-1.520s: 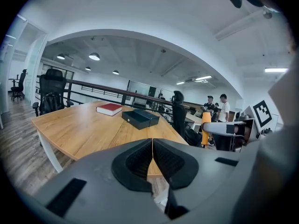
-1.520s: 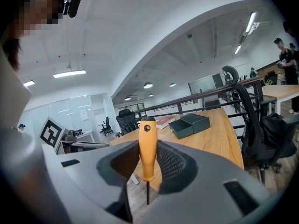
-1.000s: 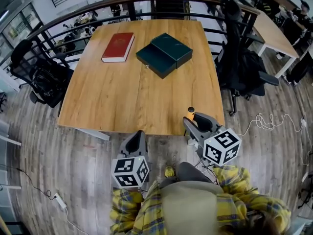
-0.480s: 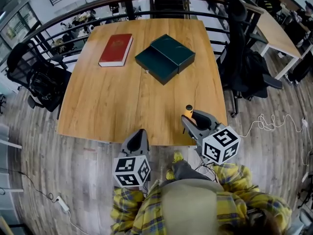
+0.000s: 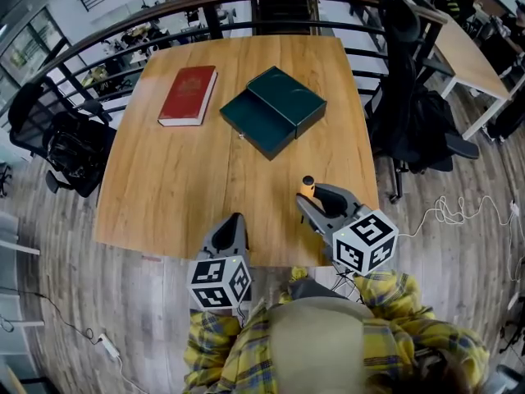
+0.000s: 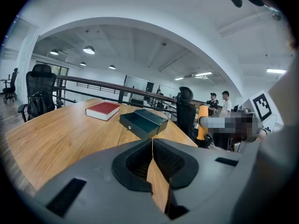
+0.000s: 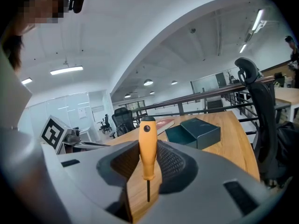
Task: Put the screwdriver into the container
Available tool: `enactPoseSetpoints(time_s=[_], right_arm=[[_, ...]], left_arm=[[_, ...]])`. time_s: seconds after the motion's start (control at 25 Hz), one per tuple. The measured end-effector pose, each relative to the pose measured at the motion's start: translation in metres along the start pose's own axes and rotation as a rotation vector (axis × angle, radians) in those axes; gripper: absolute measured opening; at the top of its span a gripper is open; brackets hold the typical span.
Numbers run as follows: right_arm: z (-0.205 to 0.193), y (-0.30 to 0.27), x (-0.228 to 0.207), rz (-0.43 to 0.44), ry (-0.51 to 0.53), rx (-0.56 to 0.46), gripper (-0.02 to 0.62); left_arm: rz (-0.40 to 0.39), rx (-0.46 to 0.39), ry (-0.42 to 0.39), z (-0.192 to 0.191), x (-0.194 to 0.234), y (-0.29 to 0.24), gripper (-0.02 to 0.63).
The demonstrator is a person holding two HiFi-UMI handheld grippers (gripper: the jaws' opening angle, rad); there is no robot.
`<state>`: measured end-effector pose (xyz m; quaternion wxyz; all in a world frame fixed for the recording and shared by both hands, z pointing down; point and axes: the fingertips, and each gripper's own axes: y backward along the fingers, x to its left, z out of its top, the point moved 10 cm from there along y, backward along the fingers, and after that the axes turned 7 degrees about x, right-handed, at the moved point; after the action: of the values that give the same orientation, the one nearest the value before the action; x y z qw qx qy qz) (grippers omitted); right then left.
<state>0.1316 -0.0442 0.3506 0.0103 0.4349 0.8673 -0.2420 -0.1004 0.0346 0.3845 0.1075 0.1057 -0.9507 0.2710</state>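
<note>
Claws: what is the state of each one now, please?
Left claw: closed, empty.
Right claw: closed on the screwdriver.

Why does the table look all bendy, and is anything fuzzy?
Head view: the wide lens bows the straight edges of the wooden table. Right gripper view: the orange-handled screwdriver looks sharp, but the corners go black. Left gripper view: same bulge; the mosaic patch at right is fuzzy on purpose.

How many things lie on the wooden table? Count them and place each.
2: a red book at the far left, the open green container right of it. The screwdriver is clamped in the right tongs.
</note>
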Motion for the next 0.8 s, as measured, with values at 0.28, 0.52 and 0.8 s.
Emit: enactPoseSetpoints(time_s=[0.28,0.52,0.8], right_arm=[[0.012,-0.017,-0.025,0.034,0.011,0.003,0.169],[0.022,-0.026,-0.043,0.066,0.031,-0.013,0.169],[0.024,-0.036,-0.056,0.065,0.012,-0.013,0.169]], left_arm=[[0.010,0.004,-0.005,0.016,-0.003,-0.029,0.012],[0.019,0.000,-0.006,0.029,-0.009,-0.052,0.011],[0.011,0.005,-0.001,0.037,-0.005,-0.071,0.012]])
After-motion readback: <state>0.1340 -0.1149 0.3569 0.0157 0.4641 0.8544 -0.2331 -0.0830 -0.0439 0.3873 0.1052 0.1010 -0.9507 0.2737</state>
